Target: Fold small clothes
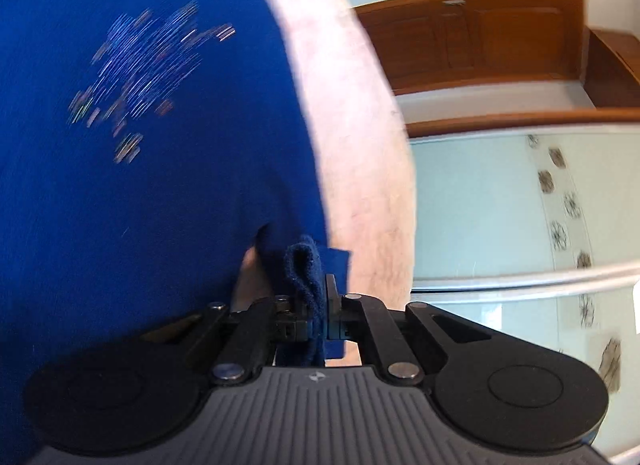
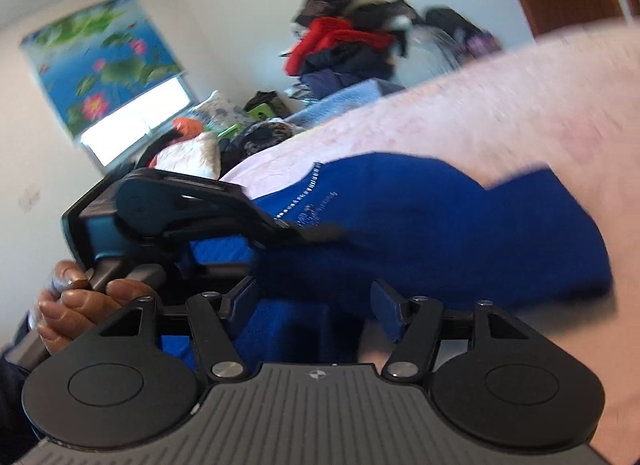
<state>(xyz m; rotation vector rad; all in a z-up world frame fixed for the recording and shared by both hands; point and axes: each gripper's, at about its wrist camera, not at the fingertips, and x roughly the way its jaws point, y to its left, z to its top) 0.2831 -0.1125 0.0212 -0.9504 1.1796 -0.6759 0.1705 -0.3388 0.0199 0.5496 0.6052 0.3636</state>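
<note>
Here, near to far, all places given against the blue garment:

Left tool (image 1: pixel 316 305): jaws drawn tight on a bunched fold of the blue garment (image 1: pixel 140 165); the pinched cloth stands up between the pads as a dark blue ridge.

Right tool (image 2: pixel 316 305): jaws standing apart, pads not pressing on anything; blue cloth lies in the gap and beyond it, and whether a pad brushes it I cannot tell.

Hand (image 2: pixel 76 305): left of the garment in the right wrist view, wrapped round the handle of the other tool, whose black body reaches in over the garment's near edge.

Blue garment: spread on the pink bedcover (image 2: pixel 500 113); a blurred sparkly print sits on its front, and a glittering trim line runs along one edge.

Pink bedcover: under the garment, showing as a pale band beside it in both views.

Clothes pile (image 2: pixel 348 49): well behind the garment, red and dark items heaped against the white wall.

Window blind (image 2: pixel 100 57): far behind the garment to the left, lotus-flower print, bright pane below it.

Wooden headboard (image 1: pixel 480 37): beyond the garment in the left wrist view.
</note>
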